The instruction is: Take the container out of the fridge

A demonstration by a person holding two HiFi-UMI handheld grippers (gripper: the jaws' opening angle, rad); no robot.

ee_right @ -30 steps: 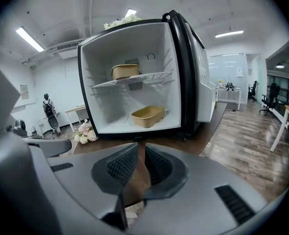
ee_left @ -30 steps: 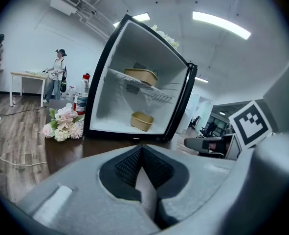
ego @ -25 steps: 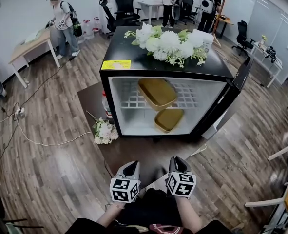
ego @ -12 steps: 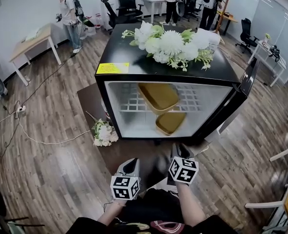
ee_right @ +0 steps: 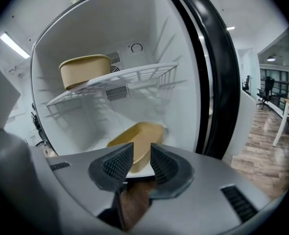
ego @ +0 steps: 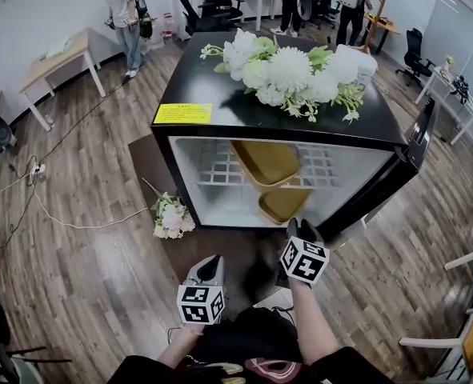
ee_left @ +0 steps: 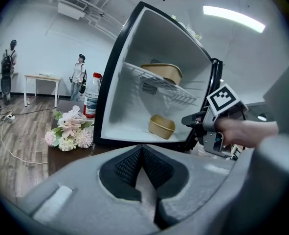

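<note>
Wood floor [ego: 84, 246] of an open office surrounds a low dark bench [ego: 150, 166] that carries the fridge [ego: 220, 94], whose door [ego: 418, 142] is swung open at its right. Two tan tubs sit inside. The upper container [ego: 266, 162] is on the wire shelf [ego: 212, 166], and the lower container [ego: 282, 205] lies on the fridge's bottom, toward its front right. The right claw [ego: 298, 230] hovers at the fridge's mouth, just short of the lower container and aimed at it. Its jaws have just been opening and stand apart with nothing between them, the tub's near end showing beyond the gap. That tub's long axis seems to run back into the fridge, so a straight reach would likely meet its short end. The left claw [ego: 210, 264] hangs well back from the fridge, jaws pressed together and empty, so the right claw is clearly the nearer.
</note>
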